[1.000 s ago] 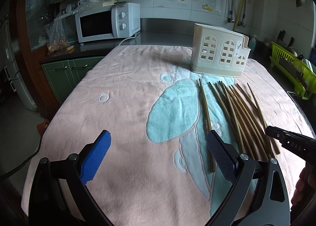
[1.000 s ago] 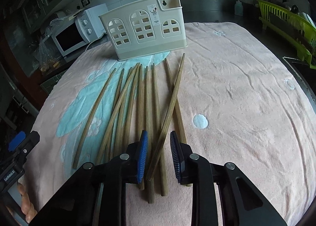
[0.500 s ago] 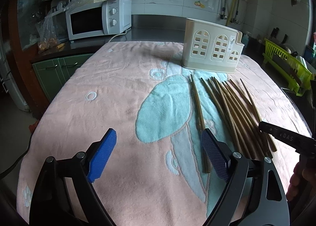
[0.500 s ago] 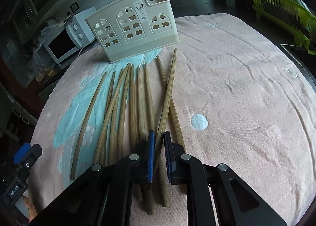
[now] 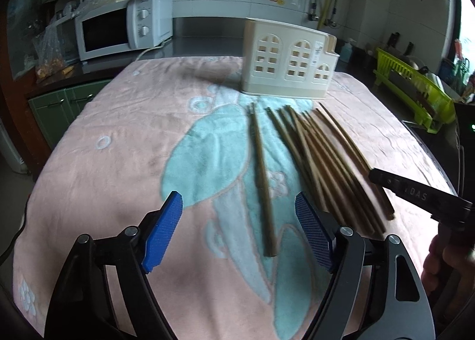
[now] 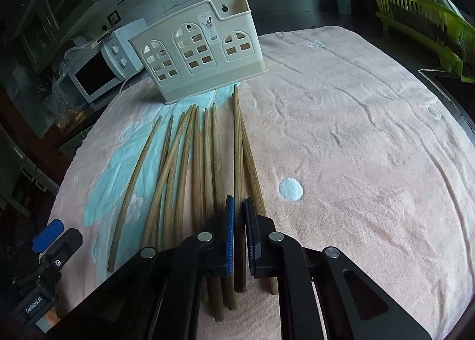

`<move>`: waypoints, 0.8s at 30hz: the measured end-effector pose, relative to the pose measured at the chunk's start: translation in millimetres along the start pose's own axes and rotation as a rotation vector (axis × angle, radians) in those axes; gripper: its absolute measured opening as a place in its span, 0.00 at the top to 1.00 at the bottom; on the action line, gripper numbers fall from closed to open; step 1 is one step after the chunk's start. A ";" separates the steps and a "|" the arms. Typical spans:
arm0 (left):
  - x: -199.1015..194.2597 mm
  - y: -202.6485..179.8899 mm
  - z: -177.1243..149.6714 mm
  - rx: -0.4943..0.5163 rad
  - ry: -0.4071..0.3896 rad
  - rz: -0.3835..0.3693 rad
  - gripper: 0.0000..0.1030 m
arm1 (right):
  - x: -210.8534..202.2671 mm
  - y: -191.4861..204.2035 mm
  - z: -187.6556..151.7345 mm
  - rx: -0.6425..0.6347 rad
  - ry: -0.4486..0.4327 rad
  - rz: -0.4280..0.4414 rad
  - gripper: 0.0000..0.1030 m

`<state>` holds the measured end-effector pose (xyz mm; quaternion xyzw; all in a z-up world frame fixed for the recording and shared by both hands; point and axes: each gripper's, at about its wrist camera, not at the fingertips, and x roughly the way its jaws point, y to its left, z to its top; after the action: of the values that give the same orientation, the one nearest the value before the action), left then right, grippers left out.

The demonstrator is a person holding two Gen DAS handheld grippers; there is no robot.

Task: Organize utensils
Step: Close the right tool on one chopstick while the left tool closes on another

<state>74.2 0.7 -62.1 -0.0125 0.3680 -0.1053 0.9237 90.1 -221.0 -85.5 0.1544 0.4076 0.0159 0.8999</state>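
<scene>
Bench (image 6: 371, 132) under pink towel; one cream holder (image 6: 199, 52) stands at its far side. About ten chopsticks (image 6: 184, 161) lie fanned before it. Step: first pick. Right gripper (image 6: 239, 221) jaws nearly closed, pinching one chopstick (image 6: 237, 144); next lift, drop into holder. Left gripper (image 5: 237, 233) jaws wide, empty.

Wooden chopsticks (image 6: 204, 167) fanned flat on towel — before upright cream holder (image 6: 202, 49).
</scene>
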 end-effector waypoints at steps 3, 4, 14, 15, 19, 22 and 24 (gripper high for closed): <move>2.9 -15.1 -1.4 0.027 0.005 -0.037 0.27 | -6.1 -1.6 0.2 -0.015 -0.015 0.000 0.93; 3.7 -19.5 -2.2 0.034 0.007 -0.054 0.29 | -7.8 -2.4 0.1 -0.021 -0.020 0.001 0.93; 28.1 -47.2 -5.6 0.040 0.066 -0.198 0.61 | -21.8 -13.0 -2.9 -0.079 -0.040 -0.010 0.93; 31.8 -48.0 -5.9 0.035 0.077 -0.202 0.62 | -22.9 -13.6 -3.3 -0.085 -0.042 -0.011 0.93; 40.4 -50.7 -6.7 0.035 0.101 -0.195 0.71 | -25.2 -16.8 -3.3 -0.096 -0.046 -0.004 0.93; 45.0 -52.7 -7.1 0.035 0.114 -0.194 0.75 | -26.0 -17.5 -3.3 -0.100 -0.045 0.005 0.93; 47.6 -54.4 -7.8 0.043 0.123 -0.194 0.78 | -26.0 -17.0 -3.9 -0.106 -0.048 0.002 0.93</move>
<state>92.5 -61.8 -94.6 -0.0219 0.4189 -0.2028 0.8849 68.2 -240.2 -73.9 0.1075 0.3845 0.0347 0.9162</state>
